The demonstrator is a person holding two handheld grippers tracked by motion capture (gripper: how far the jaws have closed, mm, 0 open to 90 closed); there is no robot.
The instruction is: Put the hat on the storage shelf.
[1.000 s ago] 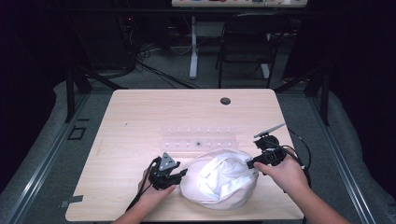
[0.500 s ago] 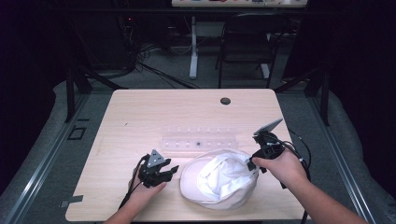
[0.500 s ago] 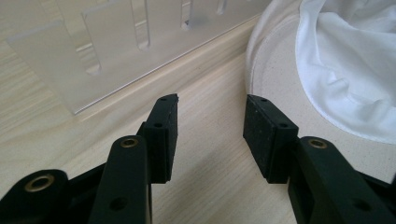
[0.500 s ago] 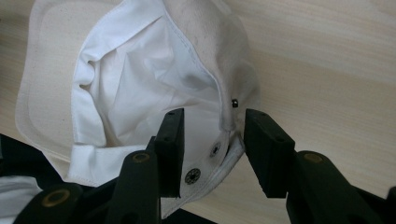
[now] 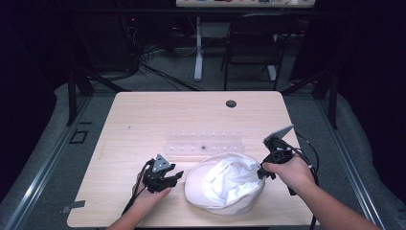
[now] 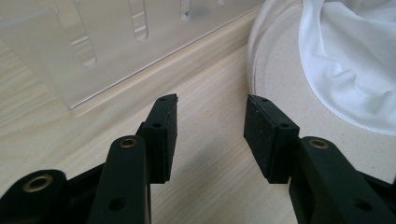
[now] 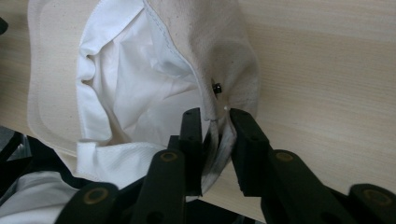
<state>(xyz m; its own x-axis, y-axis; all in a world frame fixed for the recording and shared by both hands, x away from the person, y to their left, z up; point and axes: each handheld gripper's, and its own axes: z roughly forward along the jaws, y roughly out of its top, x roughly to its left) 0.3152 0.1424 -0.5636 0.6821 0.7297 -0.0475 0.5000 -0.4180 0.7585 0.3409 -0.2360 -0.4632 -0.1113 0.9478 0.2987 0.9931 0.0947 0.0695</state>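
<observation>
A white cap lies upside down near the table's front edge, its white lining facing up. My right gripper is at the cap's right side. In the right gripper view, my right gripper is shut on the cap's beige back edge, close to a small black stud. My left gripper rests on the table just left of the cap. In the left gripper view, my left gripper stands open over bare wood, with nothing between its jaws. The cap's brim lies to the right, apart from it.
A clear plastic rack with a row of slots lies flat just behind the cap; the rack is ahead of my left jaws. A dark round grommet sits at the table's far side. Cables trail from both grippers.
My left gripper has drawn back leftward from the cap and now sits apart from it. The cap has settled open side up. My right gripper has stayed clamped on the cap's edge.
</observation>
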